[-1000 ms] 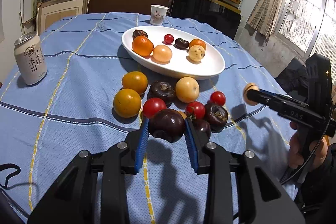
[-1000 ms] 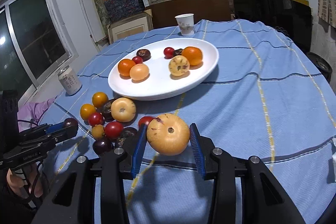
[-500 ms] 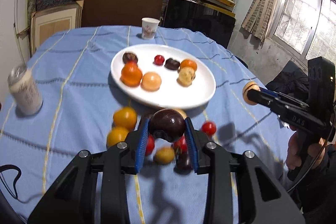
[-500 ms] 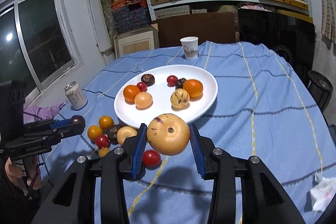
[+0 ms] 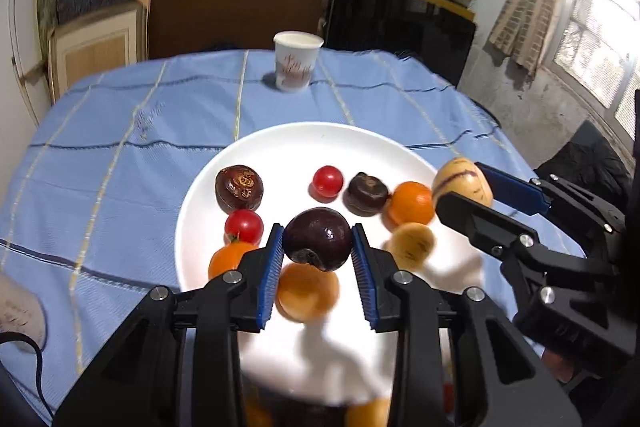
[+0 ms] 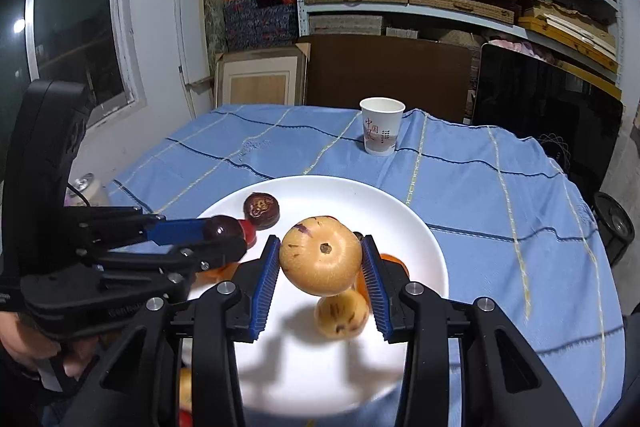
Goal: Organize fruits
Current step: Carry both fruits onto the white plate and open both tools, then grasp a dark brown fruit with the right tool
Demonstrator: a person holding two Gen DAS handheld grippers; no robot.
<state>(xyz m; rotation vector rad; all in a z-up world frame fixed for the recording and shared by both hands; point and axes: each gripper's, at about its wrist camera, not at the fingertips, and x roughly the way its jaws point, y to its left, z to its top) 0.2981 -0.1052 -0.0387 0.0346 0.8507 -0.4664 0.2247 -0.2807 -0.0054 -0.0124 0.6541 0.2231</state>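
With the left gripper (image 5: 318, 247) clamping the dark plum (image 5: 318, 239) and the right gripper (image 6: 320, 269) clamping the yellow melon (image 6: 320, 261) above the white plate (image 5: 280, 147), we lower each onto bare plate before releasing.

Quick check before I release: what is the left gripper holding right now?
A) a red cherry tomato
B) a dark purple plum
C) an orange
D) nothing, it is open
B: the left gripper is shut on the dark purple plum, held between its blue pads over the white plate.
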